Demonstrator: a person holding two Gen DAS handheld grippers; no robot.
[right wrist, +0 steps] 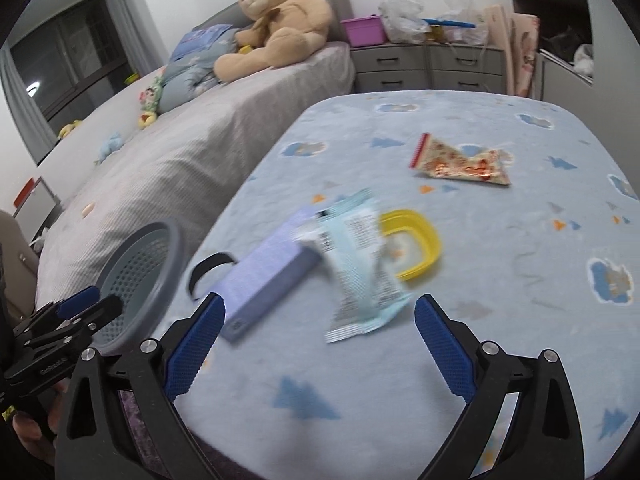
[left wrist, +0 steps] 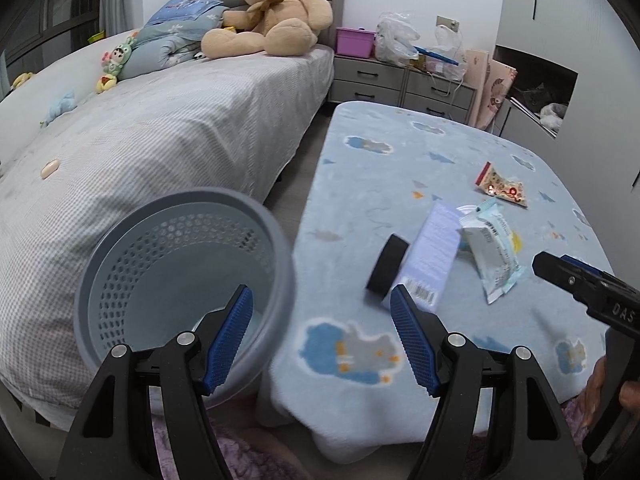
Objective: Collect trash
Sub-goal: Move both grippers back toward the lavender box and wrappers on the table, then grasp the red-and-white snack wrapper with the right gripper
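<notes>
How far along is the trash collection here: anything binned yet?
Done: nothing visibly; the bin looks empty. In hand: nothing; left gripper and right gripper are open and empty. Left on the blanket: black ring, purple box, pale wrapper, yellow lid, red wrapper.

The right gripper (left wrist: pixel 592 292) shows white letters "DAS" on its black body. The left gripper (right wrist: pixel 76 312) carries small white lettering, too small to read. The box (left wrist: pixel 430 258) bears a barcode, its digits illegible.
</notes>
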